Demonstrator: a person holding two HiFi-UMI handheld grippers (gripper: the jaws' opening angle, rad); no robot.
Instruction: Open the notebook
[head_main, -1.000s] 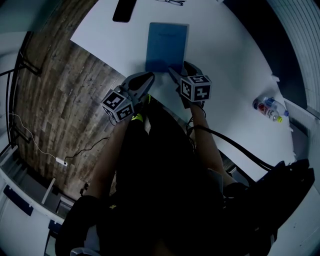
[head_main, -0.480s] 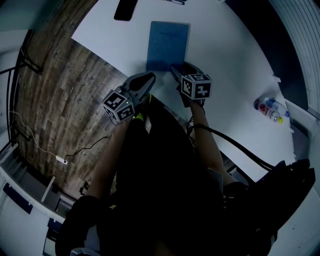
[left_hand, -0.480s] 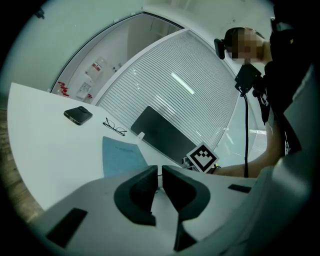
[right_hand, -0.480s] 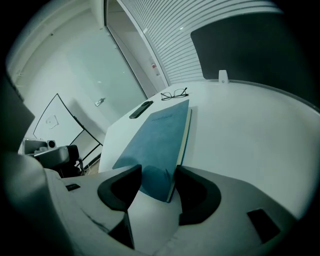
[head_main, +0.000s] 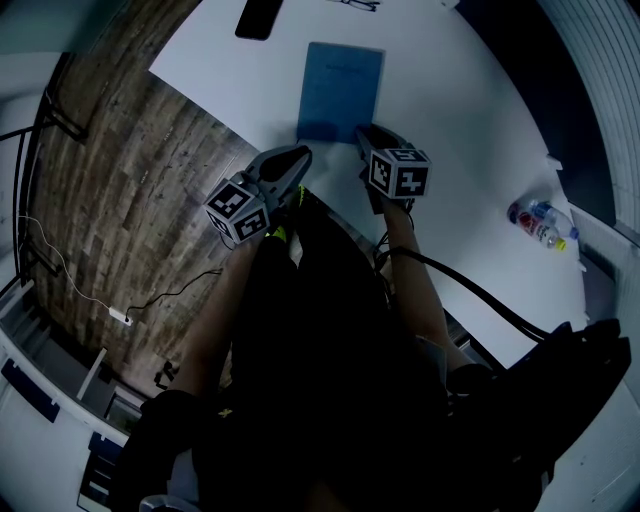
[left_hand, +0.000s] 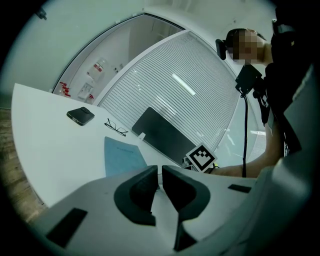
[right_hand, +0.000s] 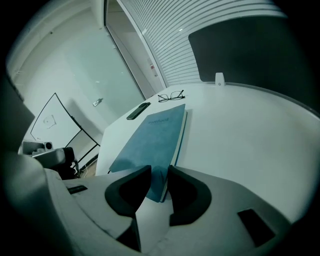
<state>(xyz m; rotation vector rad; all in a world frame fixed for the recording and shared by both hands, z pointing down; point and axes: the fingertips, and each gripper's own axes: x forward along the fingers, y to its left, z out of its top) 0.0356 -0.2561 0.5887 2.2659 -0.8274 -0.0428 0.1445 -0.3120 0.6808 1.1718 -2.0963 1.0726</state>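
A blue notebook (head_main: 340, 90) lies closed on the white table (head_main: 460, 120); it also shows in the left gripper view (left_hand: 122, 157) and the right gripper view (right_hand: 155, 135). My right gripper (head_main: 360, 133) (right_hand: 158, 172) sits at the notebook's near right corner. Its jaws have just been closing, and the corner now fills the gap between the pads. My left gripper (head_main: 298, 157) (left_hand: 160, 170) hovers at the table's near edge, left of the notebook, with its jaws together and nothing in them.
A dark phone (head_main: 258, 17) and a pair of glasses (left_hand: 116, 127) lie beyond the notebook. A dark screen (left_hand: 162, 135) stands at the back. A plastic bottle (head_main: 538, 220) lies far right. Wooden floor (head_main: 130, 190) runs left of the table.
The right gripper's jaws have narrowed from wide apart to close around the notebook's near corner. The left gripper has stayed put.
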